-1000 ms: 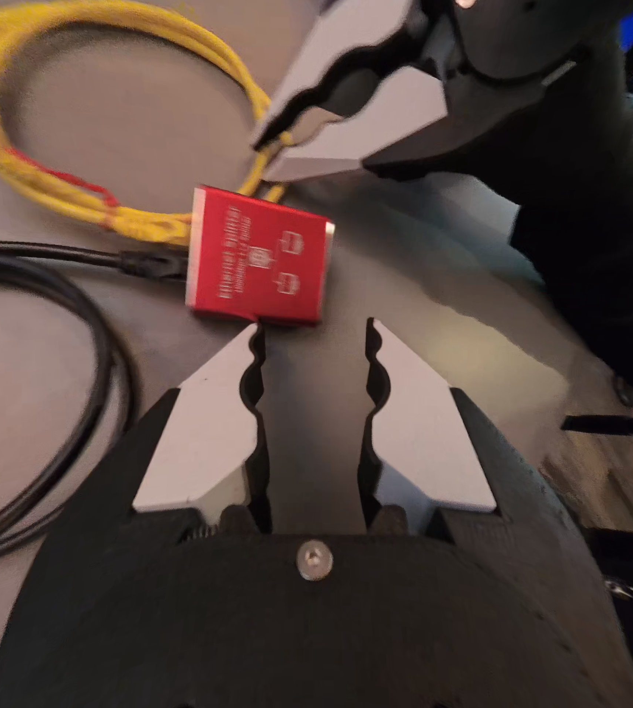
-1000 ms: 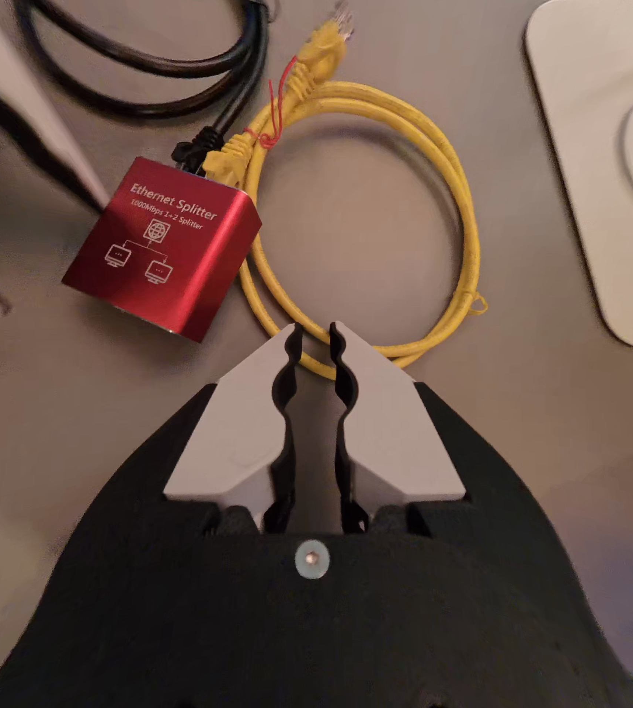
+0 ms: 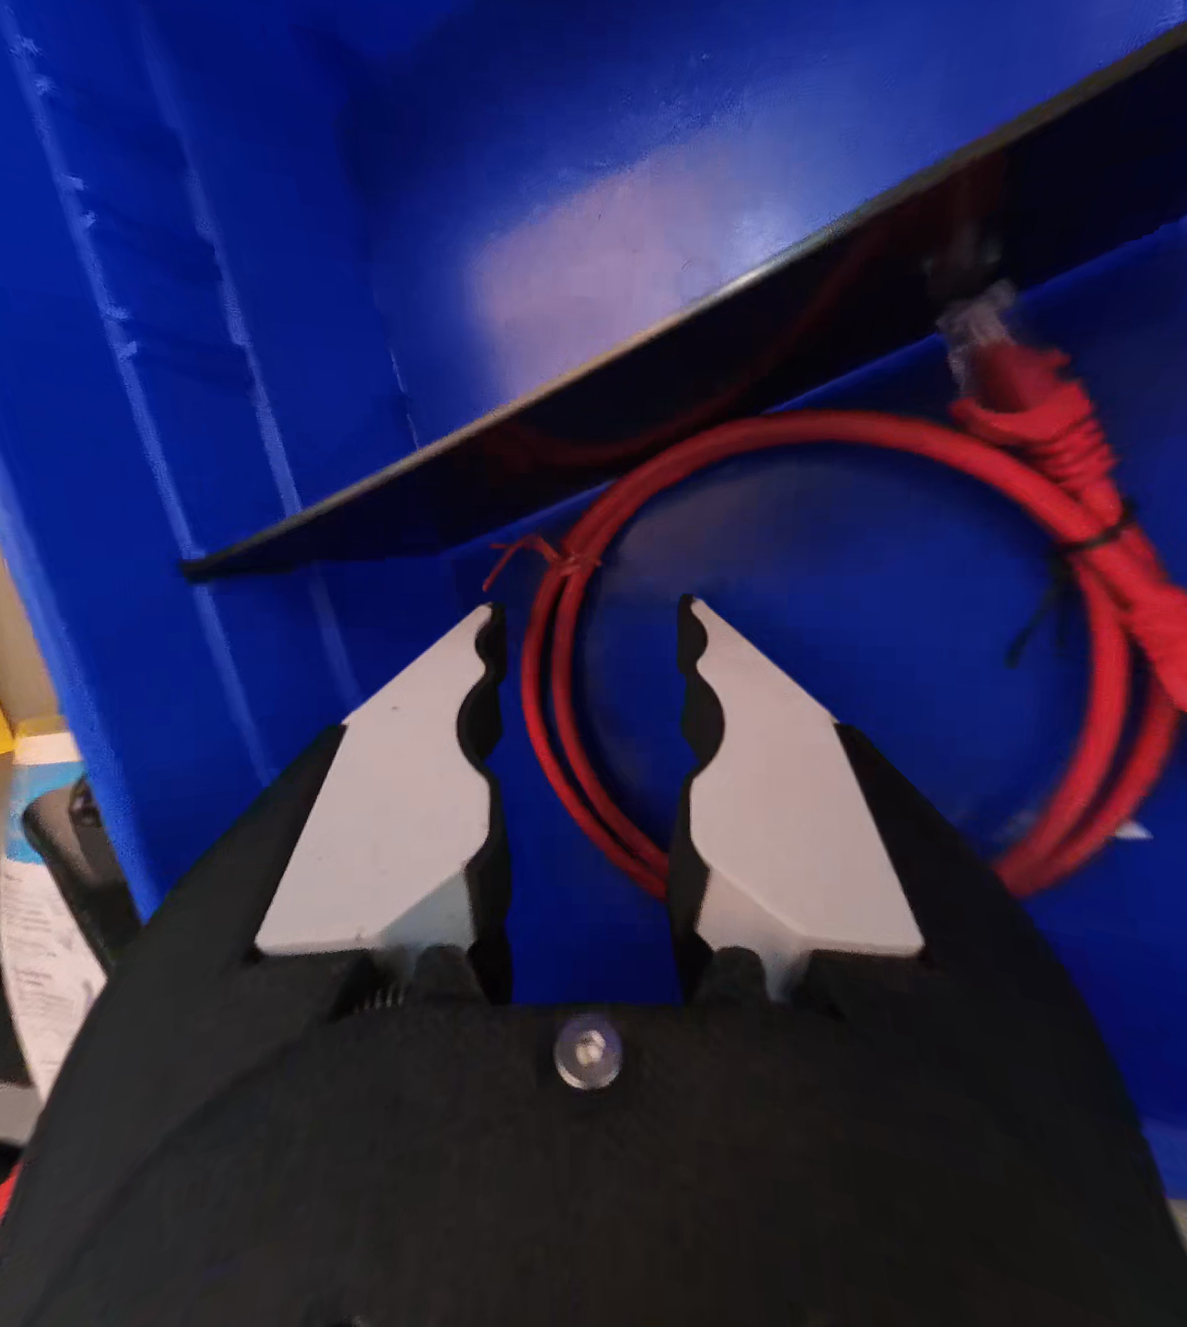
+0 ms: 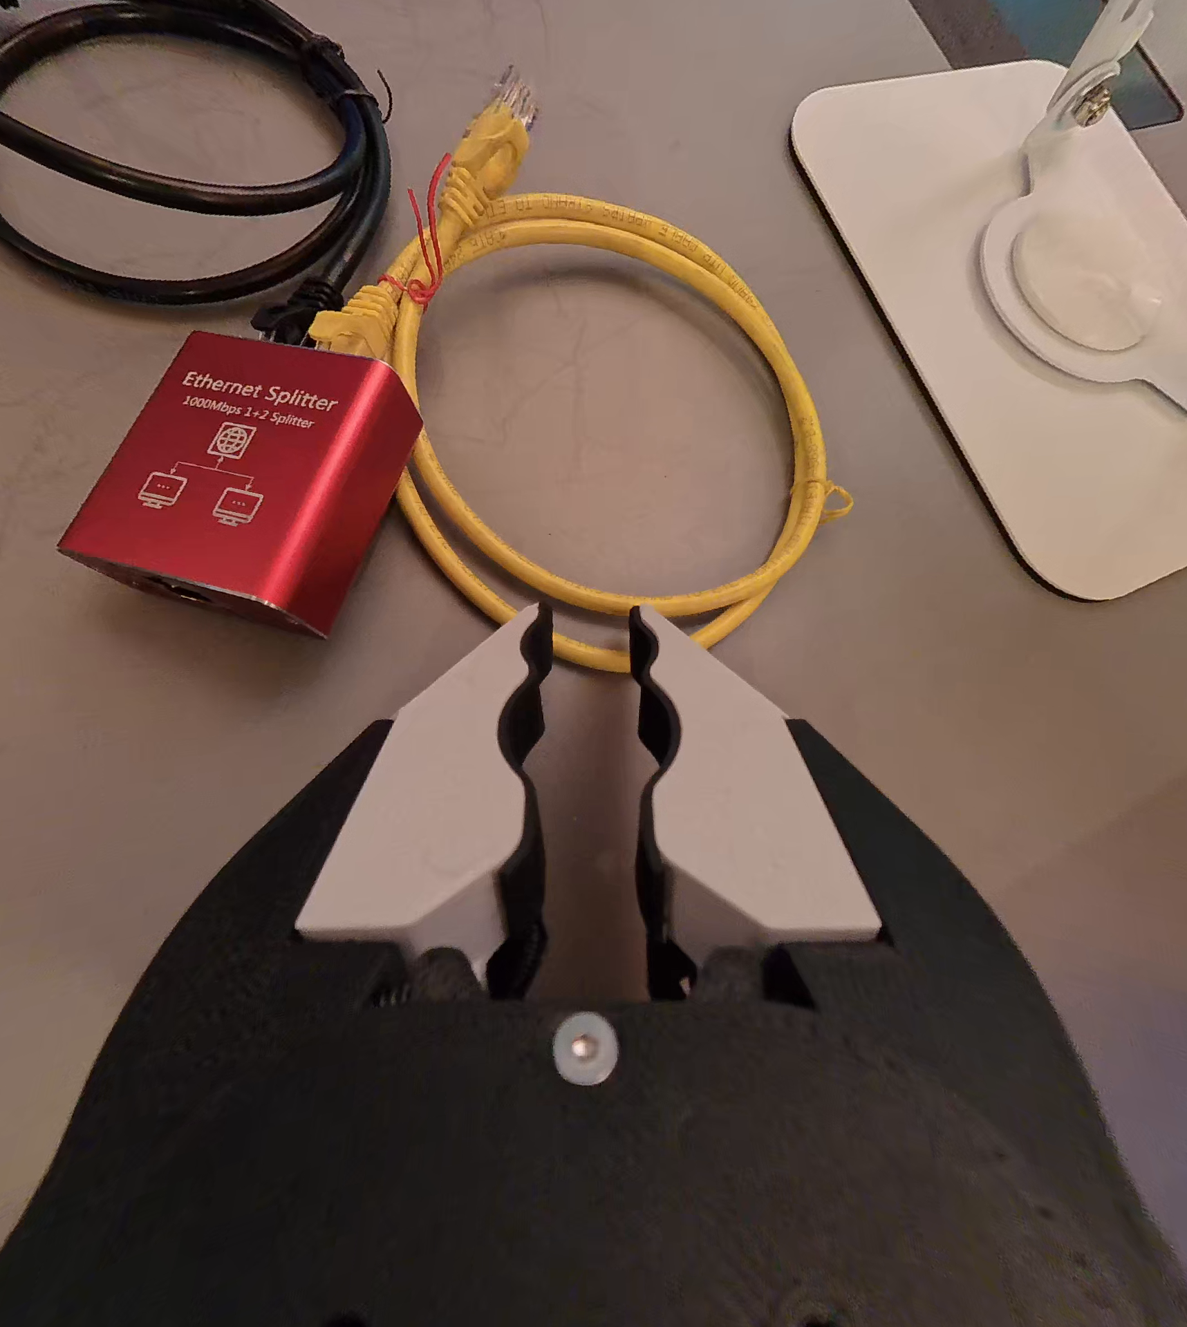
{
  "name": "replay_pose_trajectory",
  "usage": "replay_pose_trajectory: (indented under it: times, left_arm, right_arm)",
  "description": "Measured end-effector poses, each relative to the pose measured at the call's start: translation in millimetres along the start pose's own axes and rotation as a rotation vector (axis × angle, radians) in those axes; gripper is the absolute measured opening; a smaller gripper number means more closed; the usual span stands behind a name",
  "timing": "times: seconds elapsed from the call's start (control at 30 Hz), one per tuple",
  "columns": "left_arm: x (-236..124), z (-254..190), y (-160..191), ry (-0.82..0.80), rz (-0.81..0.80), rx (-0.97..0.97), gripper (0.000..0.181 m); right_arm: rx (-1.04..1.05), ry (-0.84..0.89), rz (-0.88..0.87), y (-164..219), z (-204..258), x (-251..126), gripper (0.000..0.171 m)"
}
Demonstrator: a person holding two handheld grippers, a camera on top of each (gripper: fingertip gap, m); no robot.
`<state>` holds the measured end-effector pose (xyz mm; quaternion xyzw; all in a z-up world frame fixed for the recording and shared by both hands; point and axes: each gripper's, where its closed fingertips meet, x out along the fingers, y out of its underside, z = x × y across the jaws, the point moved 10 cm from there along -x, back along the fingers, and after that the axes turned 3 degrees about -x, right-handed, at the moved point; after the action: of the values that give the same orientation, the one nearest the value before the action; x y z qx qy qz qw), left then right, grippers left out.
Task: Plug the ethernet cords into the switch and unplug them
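Blue bin (image 3: 288, 251) with black slanted panel (image 3: 719, 373) inside (blurred); white stand base (image 4: 935, 301) far right on grey table (image 4: 648, 402).

switch (image 4: 238, 474): brushed red metal | bin (image 3: 288, 287): glossy plastic | table (image 4: 648, 431): matt

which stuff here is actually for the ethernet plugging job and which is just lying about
For the job:
red switch box
yellow cord, one end plugged in
black cord, plugged in
red cord in the blue bin

Lying about:
white stand base
black panel
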<state>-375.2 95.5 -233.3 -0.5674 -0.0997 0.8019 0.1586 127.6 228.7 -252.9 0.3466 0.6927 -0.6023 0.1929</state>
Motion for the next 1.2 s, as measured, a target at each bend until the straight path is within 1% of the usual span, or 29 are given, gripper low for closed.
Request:
replay_pose_trajectory:
  times: [0.03,0.1,0.2,0.37,0.43,0.53,0.63,0.67,0.83,0.97,1.03,1.1,1.2]
  left_arm:
    - [5,2,-3,-0.028,-0.002,0.001,0.035]
    - [9,7,-8,-0.017,0.0,-0.03,0.031]
    - [13,7,-12,0.036,0.012,-0.034,0.016]
    - [9,10,-14,0.064,0.035,0.021,0.013]
    - [-1,13,-14,0.059,0.009,0.032,0.012]
    - [-30,16,-15,0.033,-0.056,0.044,0.011]
    - [-68,18,-15,0.005,-0.149,0.045,0.011]
    - [-80,19,-13,-0.027,-0.174,0.05,0.011]
    - [-144,25,-7,-0.091,-0.364,0.009,0.011]
    - [-199,21,-8,-0.117,-0.517,-0.009,0.009]
    - [-226,9,-14,-0.094,-0.594,0.008,0.01]
    - [-248,-12,-24,-0.032,-0.66,0.043,0.01]
    - [-269,-52,-41,0.089,-0.736,0.108,0.01]
  right_arm:
    - [0.002,-0.002,-0.001,0,0,0,0.019]
    - [0.003,-0.005,-0.004,1,-1,-1,0.019]
    - [0.007,-0.01,-0.008,2,-2,-1,0.019]
    - [0.014,-0.02,-0.013,2,-2,0,0.017]
    - [0.016,-0.02,-0.015,2,-2,-1,0.017]
    - [0.012,-0.015,-0.012,2,-2,-2,0.017]
    - [0.016,-0.017,-0.019,2,-3,-2,0.017]
    - [0.016,-0.017,-0.022,2,-3,-3,0.017]
    - [0.014,-0.002,-0.047,-2,-3,-9,0.018]
    - [0.029,-0.004,-0.107,-6,-5,-19,0.019]
    - [0.047,-0.029,-0.165,-9,-5,-25,0.019]
    - [0.079,-0.066,-0.244,-13,-6,-32,0.02]
    - [0.122,-0.151,-0.387,-20,-6,-47,0.022]
